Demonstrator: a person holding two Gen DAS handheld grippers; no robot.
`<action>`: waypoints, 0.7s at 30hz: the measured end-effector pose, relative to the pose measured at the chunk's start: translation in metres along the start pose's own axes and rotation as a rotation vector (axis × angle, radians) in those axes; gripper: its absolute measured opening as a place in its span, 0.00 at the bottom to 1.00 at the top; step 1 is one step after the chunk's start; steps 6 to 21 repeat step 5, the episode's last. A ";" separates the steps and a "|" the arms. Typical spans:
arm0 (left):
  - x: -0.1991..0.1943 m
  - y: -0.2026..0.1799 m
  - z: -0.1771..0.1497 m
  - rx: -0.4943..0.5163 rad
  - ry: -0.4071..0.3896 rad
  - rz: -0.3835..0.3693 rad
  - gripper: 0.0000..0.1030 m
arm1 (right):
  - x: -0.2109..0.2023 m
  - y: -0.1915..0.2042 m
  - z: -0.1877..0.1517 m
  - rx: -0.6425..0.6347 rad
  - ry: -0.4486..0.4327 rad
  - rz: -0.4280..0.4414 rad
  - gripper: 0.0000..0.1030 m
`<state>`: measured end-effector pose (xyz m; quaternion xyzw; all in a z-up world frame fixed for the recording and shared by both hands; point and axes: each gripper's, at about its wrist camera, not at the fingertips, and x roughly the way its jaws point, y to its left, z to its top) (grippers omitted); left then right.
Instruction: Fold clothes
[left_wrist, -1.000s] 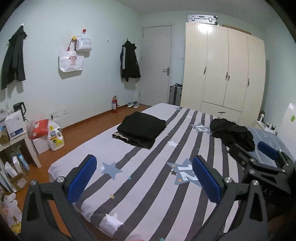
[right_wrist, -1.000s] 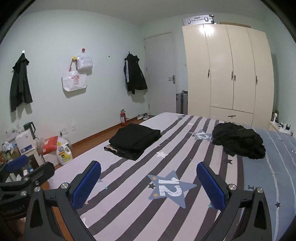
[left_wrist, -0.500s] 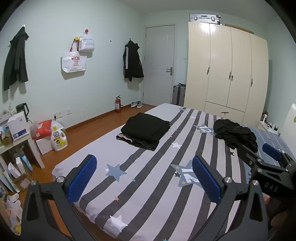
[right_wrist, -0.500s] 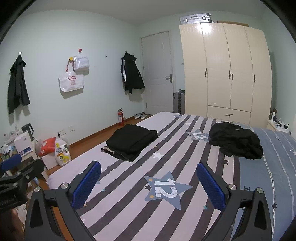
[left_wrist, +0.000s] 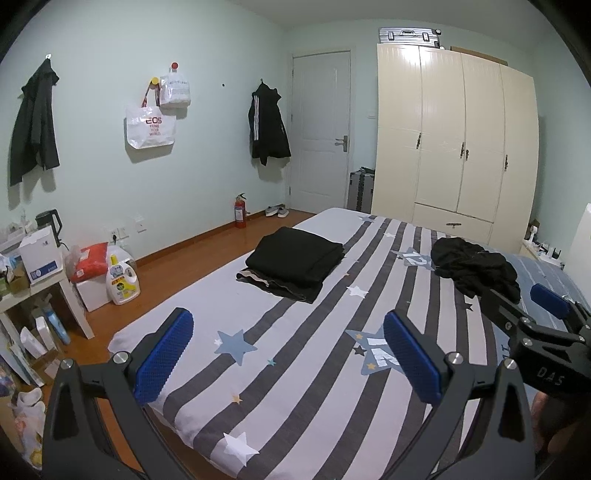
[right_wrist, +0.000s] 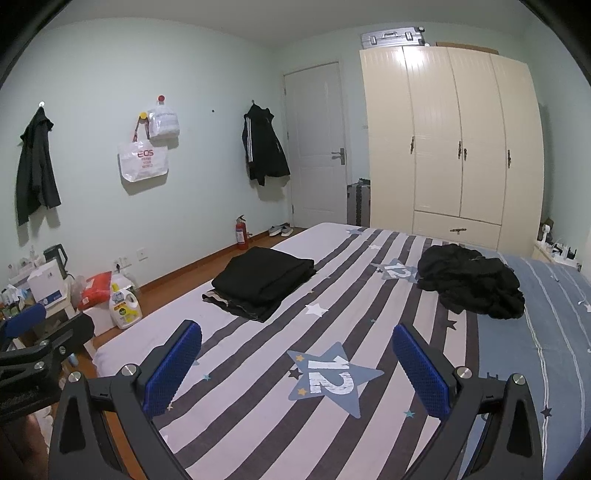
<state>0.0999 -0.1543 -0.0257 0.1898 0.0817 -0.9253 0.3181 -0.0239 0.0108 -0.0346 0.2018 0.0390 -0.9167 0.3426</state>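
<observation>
Left wrist view first: the left gripper hangs over the near end of the striped bed with its blue pads spread wide and nothing between them. Ahead of it and slightly toward its left pad lies the folded black stack, squared off, with a striped garment peeking out underneath. Ahead and past its right pad sits the crumpled black pile, unfolded, near the blue part of the bedding. At the far right edge the right gripper pokes in beside it.

Right wrist view: the right gripper is likewise fully parted and empty, above the star print numbered 12. The folded stack lies ahead beyond its left pad; the crumpled pile lies ahead beyond its right pad, well apart from both tools.

By my judgement the job is partly done: at least two garments look finished and stacked, while the heap is untouched. How many pieces it holds cannot be told. The next step would be reaching forward to draw one garment out and spread it flat.
</observation>
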 end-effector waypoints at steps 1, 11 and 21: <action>0.000 0.000 0.000 0.001 0.000 0.001 0.99 | 0.000 0.000 0.000 0.000 0.001 0.001 0.99; -0.001 -0.002 0.000 0.004 -0.005 0.003 0.99 | 0.000 0.001 0.000 -0.006 0.005 0.000 0.99; -0.001 -0.002 0.000 0.004 -0.005 0.003 0.99 | 0.000 0.001 0.000 -0.006 0.005 0.000 0.99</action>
